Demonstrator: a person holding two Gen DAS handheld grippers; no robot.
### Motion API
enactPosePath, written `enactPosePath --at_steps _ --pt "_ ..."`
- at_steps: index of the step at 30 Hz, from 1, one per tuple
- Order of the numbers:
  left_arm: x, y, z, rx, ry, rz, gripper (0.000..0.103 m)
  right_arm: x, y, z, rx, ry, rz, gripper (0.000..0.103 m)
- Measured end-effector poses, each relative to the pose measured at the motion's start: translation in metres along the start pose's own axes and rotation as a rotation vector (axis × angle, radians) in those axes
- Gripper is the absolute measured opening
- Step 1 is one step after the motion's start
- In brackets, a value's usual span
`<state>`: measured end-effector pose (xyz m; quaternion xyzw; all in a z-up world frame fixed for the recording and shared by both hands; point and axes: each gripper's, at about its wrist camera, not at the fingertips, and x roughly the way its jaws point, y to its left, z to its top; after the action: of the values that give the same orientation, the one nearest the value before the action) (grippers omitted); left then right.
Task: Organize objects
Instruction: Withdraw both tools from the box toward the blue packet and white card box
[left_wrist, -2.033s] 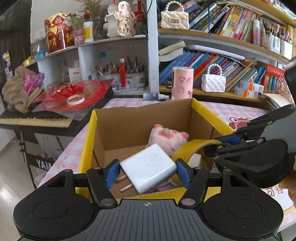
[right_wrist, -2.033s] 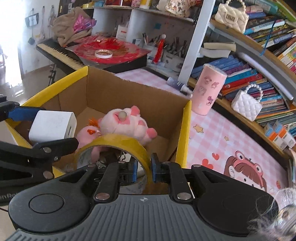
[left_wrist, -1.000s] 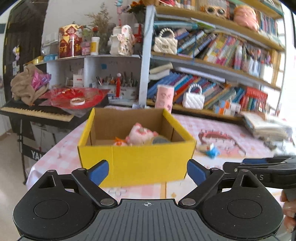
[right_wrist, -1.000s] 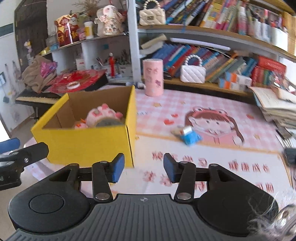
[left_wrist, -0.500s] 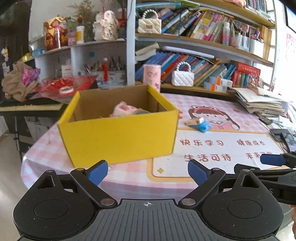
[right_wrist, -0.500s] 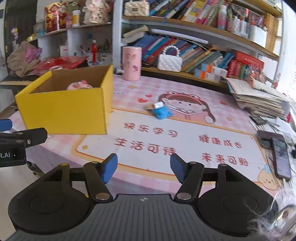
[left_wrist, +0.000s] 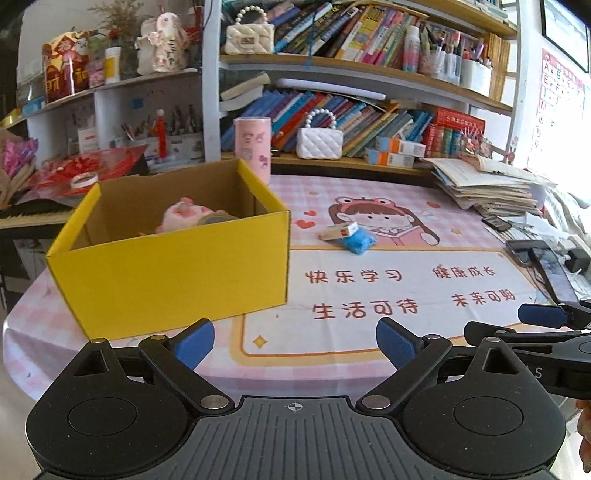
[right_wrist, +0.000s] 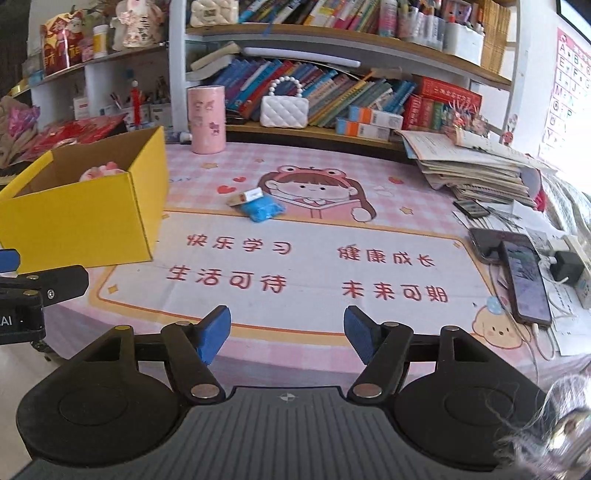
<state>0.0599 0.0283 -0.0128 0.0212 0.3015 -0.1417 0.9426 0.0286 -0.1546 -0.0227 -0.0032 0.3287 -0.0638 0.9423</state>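
Note:
A yellow cardboard box (left_wrist: 173, 273) (right_wrist: 85, 218) stands on the left of the pink table mat. Inside it lie a pink plush pig (left_wrist: 183, 216) and a roll of yellow tape (left_wrist: 216, 218). A small blue soft item (left_wrist: 358, 242) (right_wrist: 262, 210) and a small orange-and-white box (left_wrist: 338, 230) (right_wrist: 245, 195) lie together on the mat, right of the box. My left gripper (left_wrist: 293, 341) is open and empty, held back at the table's near edge. My right gripper (right_wrist: 286, 334) is open and empty, also at the near edge.
A pink cylinder cup (right_wrist: 206, 119) and a white quilted purse (right_wrist: 283, 109) stand at the back by the bookshelf. A stack of papers (right_wrist: 476, 170) sits at the right. Phones (right_wrist: 524, 277) and a charger (right_wrist: 563, 264) lie at the right edge.
Both grippers let go of the white charger block and the yellow tape in the box, opened, and pulled back from the box to the table's near edge.

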Motion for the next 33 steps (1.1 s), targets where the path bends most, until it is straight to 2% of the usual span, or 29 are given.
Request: enactPosePath --at_steps 6,18,33 --pt "0.012 -0.009 0.001 0.010 0.030 -0.024 0.097 0.007 -0.008 -0.001 0.008 0.024 -0.014 0.070" --pt "0.039 -0.033 0.005 0.029 0.077 -0.075 0.097 0.023 -0.031 -0.003 0.023 0.066 -0.042 0.071" --pt "0.084 -0.069 0.034 -0.051 0.065 -0.070 0.097 0.060 -0.079 0.033 0.026 0.006 -0.032 0.070"
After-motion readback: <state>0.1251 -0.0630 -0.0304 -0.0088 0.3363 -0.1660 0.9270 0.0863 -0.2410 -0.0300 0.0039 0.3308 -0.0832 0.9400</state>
